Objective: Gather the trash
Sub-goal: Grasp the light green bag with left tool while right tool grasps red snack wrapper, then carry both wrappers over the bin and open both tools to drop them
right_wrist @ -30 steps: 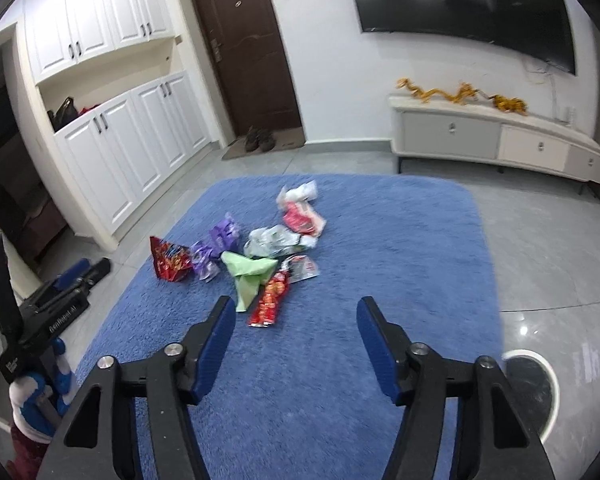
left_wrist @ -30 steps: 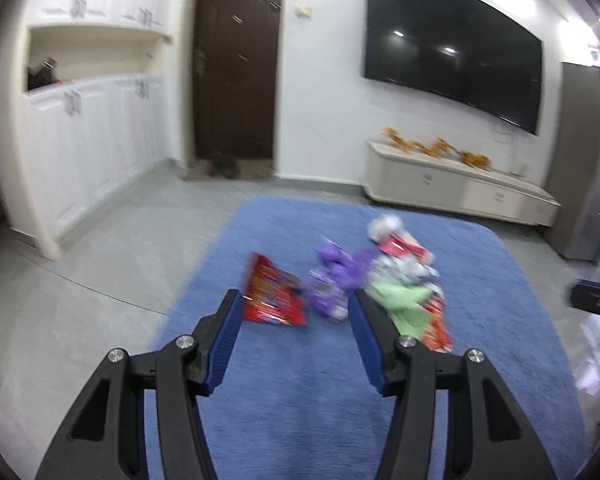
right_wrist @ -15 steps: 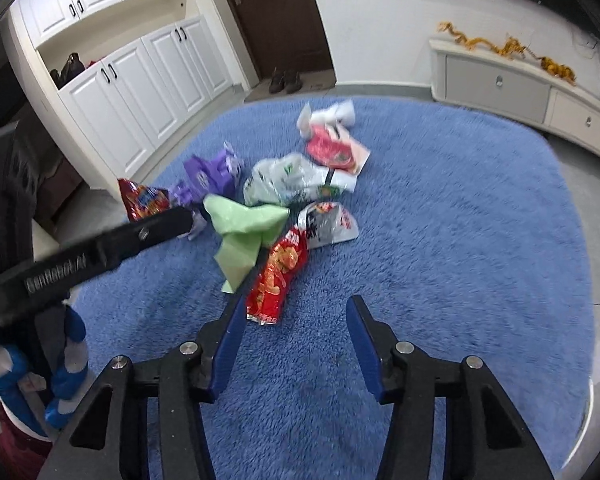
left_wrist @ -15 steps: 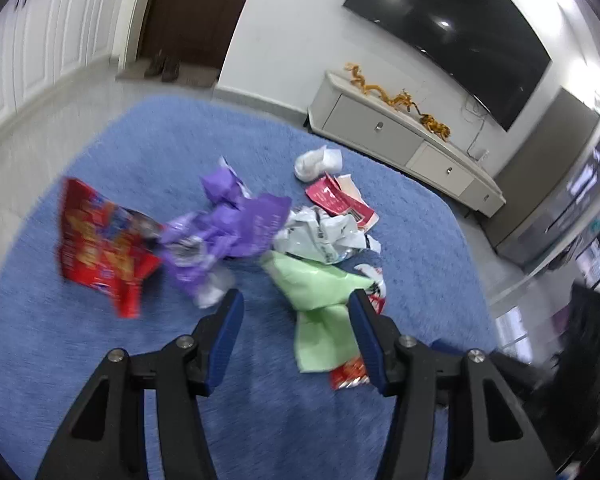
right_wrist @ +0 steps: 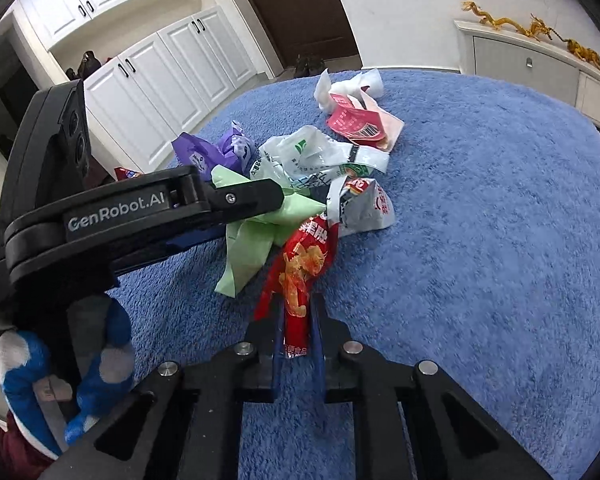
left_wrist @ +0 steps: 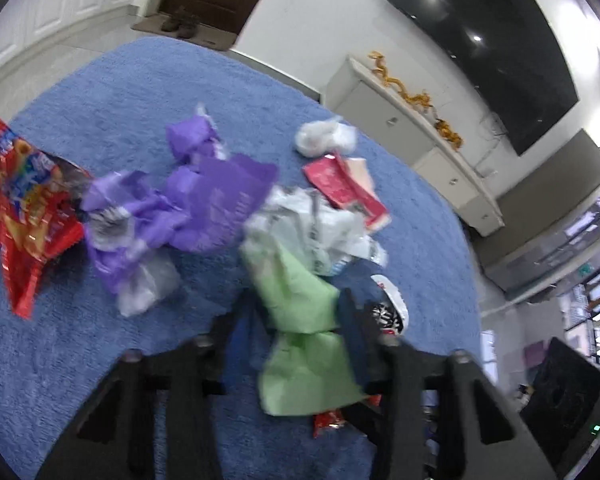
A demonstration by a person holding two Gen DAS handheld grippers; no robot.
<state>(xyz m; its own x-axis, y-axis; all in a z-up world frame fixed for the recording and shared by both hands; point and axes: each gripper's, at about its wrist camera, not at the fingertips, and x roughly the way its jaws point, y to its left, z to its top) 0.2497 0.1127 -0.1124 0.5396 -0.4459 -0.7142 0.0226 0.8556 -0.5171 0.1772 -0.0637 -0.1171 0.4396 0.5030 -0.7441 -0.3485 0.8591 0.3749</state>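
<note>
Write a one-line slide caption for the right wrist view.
Right gripper shut on red snack wrapper; left gripper at green bag.

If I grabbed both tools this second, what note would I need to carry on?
Right hand-held gripper: just closed, shut on the red snack wrapper.
Left hand-held gripper: jaws just narrowed around the green wrapper; firm grip unclear.
Both wrappers still lie on the blue rug.
Done: nothing lifted yet.
Left: purple bags, white bags, red chip bag, pink packet.
</note>
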